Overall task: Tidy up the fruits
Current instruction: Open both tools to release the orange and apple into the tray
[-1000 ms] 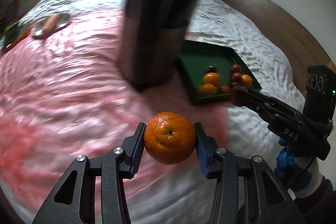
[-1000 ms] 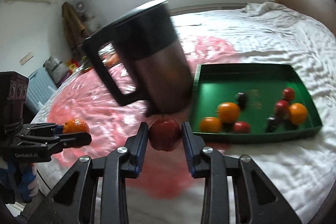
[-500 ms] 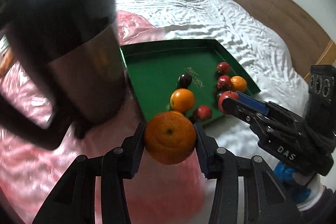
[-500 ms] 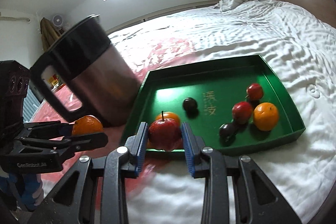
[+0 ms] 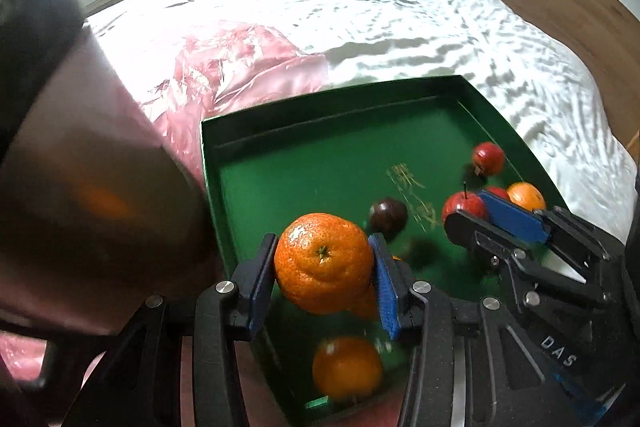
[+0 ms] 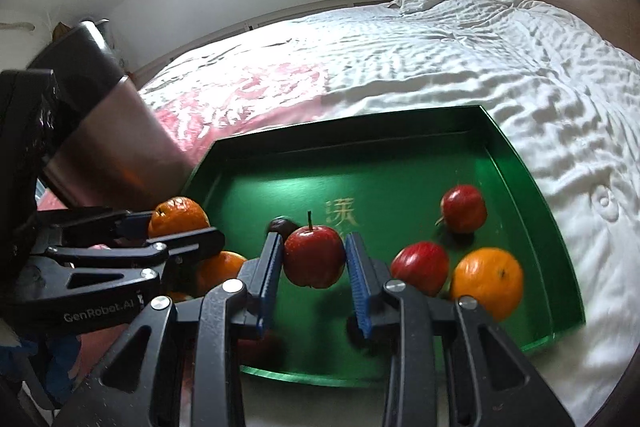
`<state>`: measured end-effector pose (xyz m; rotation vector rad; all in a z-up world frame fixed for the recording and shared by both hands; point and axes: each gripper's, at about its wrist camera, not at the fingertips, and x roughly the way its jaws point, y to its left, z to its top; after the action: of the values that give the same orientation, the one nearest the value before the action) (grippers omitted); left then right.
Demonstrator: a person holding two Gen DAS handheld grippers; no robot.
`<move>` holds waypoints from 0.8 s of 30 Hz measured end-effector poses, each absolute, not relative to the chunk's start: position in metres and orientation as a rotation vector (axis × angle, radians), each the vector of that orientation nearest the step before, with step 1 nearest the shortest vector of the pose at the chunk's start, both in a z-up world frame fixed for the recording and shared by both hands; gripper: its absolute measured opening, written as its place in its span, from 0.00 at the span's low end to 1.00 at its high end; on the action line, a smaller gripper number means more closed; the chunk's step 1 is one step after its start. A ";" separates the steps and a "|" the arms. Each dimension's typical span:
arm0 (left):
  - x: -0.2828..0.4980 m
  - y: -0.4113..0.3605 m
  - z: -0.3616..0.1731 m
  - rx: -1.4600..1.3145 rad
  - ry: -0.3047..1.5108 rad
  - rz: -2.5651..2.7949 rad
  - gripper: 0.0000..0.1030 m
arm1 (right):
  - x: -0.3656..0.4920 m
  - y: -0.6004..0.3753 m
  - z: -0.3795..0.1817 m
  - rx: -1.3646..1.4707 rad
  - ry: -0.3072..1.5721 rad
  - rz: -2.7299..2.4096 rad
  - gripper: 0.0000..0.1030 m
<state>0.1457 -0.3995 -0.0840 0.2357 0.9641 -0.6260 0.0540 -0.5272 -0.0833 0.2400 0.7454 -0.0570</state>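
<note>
A mandarin [image 5: 323, 263] is clamped between the blue-padded fingers of the left gripper [image 5: 323, 269] and is held above the near left part of a green tray [image 5: 304, 167]. A red apple [image 6: 314, 255] with a short stem is gripped between the fingers of the right gripper [image 6: 314, 267] and is held over the near middle of the same tray. The tray is set on a bed [image 6: 460, 59] covered with white bedding, partly over a pink sheet [image 5: 224, 67]. In the tray, two more oranges [image 5: 347, 367], three small red apples [image 6: 463, 209] and a dark round fruit [image 5: 387, 213] are seen; gold characters [image 6: 340, 215] are printed on its floor. A steel jug [image 6: 100, 131] with a black top is stood just left of the tray, close to its wall.
</note>
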 end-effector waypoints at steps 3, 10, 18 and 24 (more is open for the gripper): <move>0.154 -0.408 -0.092 0.243 0.979 -0.610 0.39 | 0.064 -0.532 -0.089 0.226 0.765 -0.062 0.85; 0.160 -0.410 -0.109 0.221 1.040 -0.613 0.39 | 0.074 -0.533 -0.099 0.203 0.815 -0.076 0.85; 0.156 -0.410 -0.105 0.241 1.033 -0.601 0.39 | 0.076 -0.533 -0.098 0.189 0.823 -0.093 0.86; 0.144 -0.406 -0.086 0.260 0.986 -0.617 0.47 | 0.068 -0.534 -0.090 0.199 0.819 -0.114 0.92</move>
<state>0.1435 -0.4061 -0.0862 0.2597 0.9859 -0.6175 0.0676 -0.5343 -0.0905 0.1990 0.8188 -0.1142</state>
